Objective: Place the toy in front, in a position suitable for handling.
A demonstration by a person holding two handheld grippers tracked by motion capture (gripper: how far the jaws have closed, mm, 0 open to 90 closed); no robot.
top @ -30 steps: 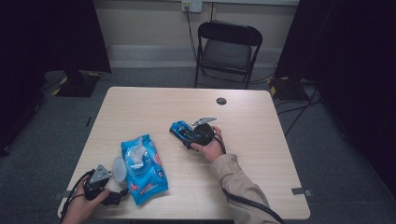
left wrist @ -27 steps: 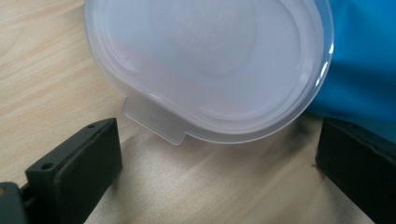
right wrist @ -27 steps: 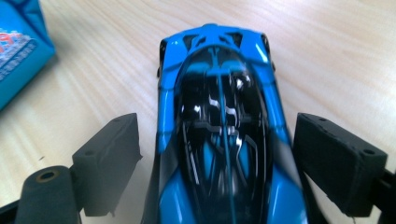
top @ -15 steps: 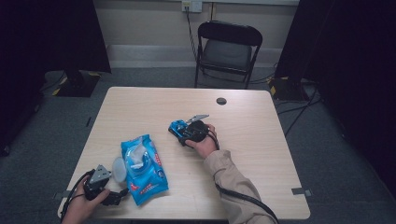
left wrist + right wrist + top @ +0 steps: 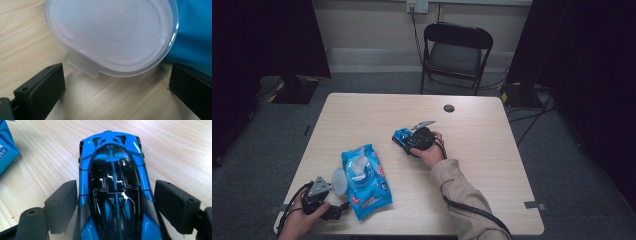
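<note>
A blue and black toy car (image 5: 399,135) stands on the middle of the wooden table (image 5: 492,165). My right gripper (image 5: 408,141) reaches over it from the right. In the right gripper view the car (image 5: 112,170) lies lengthwise between the jaws of that gripper (image 5: 116,187). The jaws have just been closing: one pad is at the car's side and the other stands a small gap off. A blue wipes pack (image 5: 364,182) lies at the front left with its translucent lid (image 5: 112,35) flipped open. My left gripper (image 5: 116,75) sits open just short of the lid's tab (image 5: 82,65).
A small black round disc (image 5: 449,108) lies near the table's far edge. A black folding chair (image 5: 457,50) stands beyond that edge. A cable trails from the right gripper along the sleeve (image 5: 462,200) to the table's front edge.
My right gripper has shifted slightly left, further over the toy car, which has stayed put. The left hand and the wipes pack have not moved.
</note>
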